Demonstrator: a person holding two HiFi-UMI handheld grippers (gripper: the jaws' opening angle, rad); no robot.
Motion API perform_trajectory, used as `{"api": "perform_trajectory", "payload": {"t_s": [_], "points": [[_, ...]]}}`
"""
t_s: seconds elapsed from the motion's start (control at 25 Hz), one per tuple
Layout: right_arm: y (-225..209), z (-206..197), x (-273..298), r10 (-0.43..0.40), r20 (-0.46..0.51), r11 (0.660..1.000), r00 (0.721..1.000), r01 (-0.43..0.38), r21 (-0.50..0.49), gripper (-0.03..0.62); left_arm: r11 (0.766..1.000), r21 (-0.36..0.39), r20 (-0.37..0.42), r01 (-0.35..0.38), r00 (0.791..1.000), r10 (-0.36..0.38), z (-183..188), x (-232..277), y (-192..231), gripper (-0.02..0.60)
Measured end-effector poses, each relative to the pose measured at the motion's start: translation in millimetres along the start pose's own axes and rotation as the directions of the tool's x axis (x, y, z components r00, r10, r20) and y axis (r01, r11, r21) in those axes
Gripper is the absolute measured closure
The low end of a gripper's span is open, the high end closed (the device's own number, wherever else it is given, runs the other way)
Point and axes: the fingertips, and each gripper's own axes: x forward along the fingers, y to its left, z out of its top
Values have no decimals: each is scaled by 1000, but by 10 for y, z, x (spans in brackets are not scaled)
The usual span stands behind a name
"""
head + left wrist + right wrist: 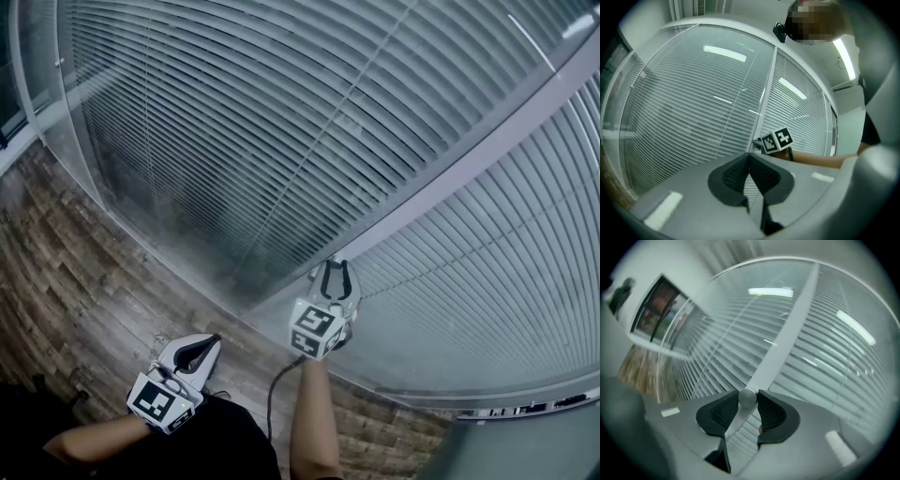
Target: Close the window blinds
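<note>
Horizontal slat blinds hang behind glass, with a second panel to the right of a pale frame post. Low on that post my right gripper reaches up. In the right gripper view its two black pads sit against either side of a small round silver knob, so the right gripper is shut on it. My left gripper hangs lower and to the left, away from the glass. Its tips meet with nothing between them. The right gripper's marker cube shows beyond them.
A wood-plank floor runs along the foot of the glass wall. A dark cable trails from the right gripper down beside the person's forearm. A dark-framed opening sits in the wall to the left of the blinds.
</note>
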Motion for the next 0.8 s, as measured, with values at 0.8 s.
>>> {"api": "perform_trajectory", "payload": {"t_s": [0.8], "points": [[-47,183,-1096,76,253,860,964,-192,473,501,1000,16,28,9,1000,-9,101,-12,-5,580]]}}
